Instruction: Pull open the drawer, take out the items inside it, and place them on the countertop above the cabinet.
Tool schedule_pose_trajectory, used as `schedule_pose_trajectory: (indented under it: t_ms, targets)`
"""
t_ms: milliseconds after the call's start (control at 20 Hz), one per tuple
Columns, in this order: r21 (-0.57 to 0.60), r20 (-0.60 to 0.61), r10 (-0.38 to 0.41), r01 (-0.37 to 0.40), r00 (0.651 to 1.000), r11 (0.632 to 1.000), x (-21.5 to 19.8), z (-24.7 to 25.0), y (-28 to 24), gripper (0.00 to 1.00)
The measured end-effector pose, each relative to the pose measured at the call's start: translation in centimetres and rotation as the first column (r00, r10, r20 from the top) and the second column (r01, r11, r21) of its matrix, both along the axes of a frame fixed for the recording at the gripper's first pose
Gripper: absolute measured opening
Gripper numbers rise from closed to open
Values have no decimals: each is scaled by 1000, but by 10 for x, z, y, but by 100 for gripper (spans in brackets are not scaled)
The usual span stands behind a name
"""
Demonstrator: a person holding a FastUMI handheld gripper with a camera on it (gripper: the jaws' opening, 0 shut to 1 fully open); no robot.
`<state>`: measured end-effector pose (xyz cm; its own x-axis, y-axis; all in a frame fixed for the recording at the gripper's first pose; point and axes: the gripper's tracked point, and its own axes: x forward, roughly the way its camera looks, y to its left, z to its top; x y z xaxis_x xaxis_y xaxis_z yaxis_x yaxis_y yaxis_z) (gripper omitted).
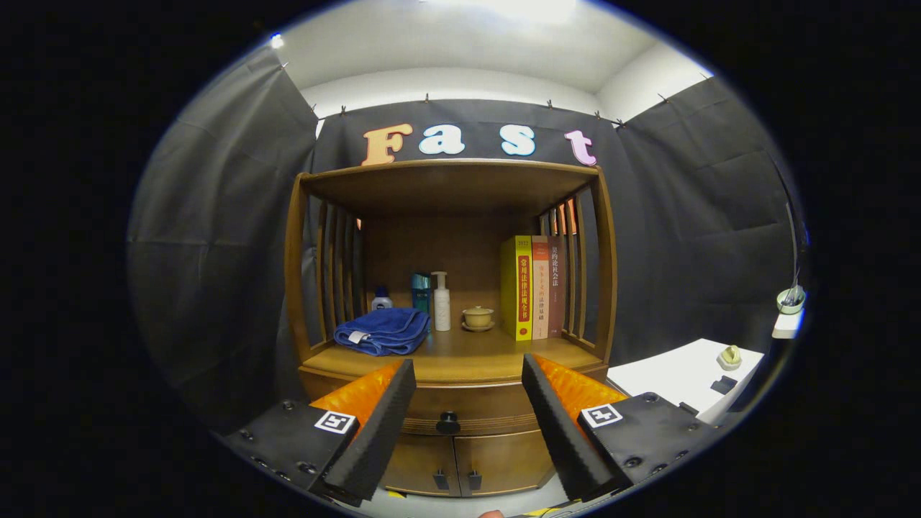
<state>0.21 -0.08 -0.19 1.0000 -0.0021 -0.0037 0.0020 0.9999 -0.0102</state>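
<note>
Gripper [468,374] wide open, holding nothing. Drawer [460,411] shut, lower centre of frame, beneath countertop [446,356]. Drawer knob [447,422] sits between fingers, beyond tips, slightly left of midline, no contact. Approach looks straight ahead; contents hidden.

- A folded blue towel [382,332] lies beyond the fingers, toward the left side of the shelf.
- A small bottle with a blue cap [380,299] stands behind the towel.
- A teal box [421,290] stands just beside a white pump bottle [441,302], both farther back, ahead of the gap between the fingers.
- A small yellow-glazed lidded cup on a saucer [478,317] sits right of the pump bottle.
- Three upright books [533,287], yellow, orange and dark red, stand touching one another next to the slatted right side.
- A white table [676,375] lies off to the right, well apart, with a small pale object [729,357] and a dark flat piece [722,385] on it.
</note>
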Motion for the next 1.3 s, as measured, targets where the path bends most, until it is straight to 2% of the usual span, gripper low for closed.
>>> schedule_pose_trajectory:
  t_ms: [400, 600, 850, 1300]
  targets:
    - [-4, -26, 9, -9, 1000, 1000, 9, -16, 2, 98]
    - [-13, -105, 5, -7, 994, 1000, 25, -59, 1, 98]
    - [-7, -242, 26, -28, 970, 1000, 62, -130, 13, 98]
    - [23, -348, 33, -26, 937, 999, 122, -194, 27, 99]
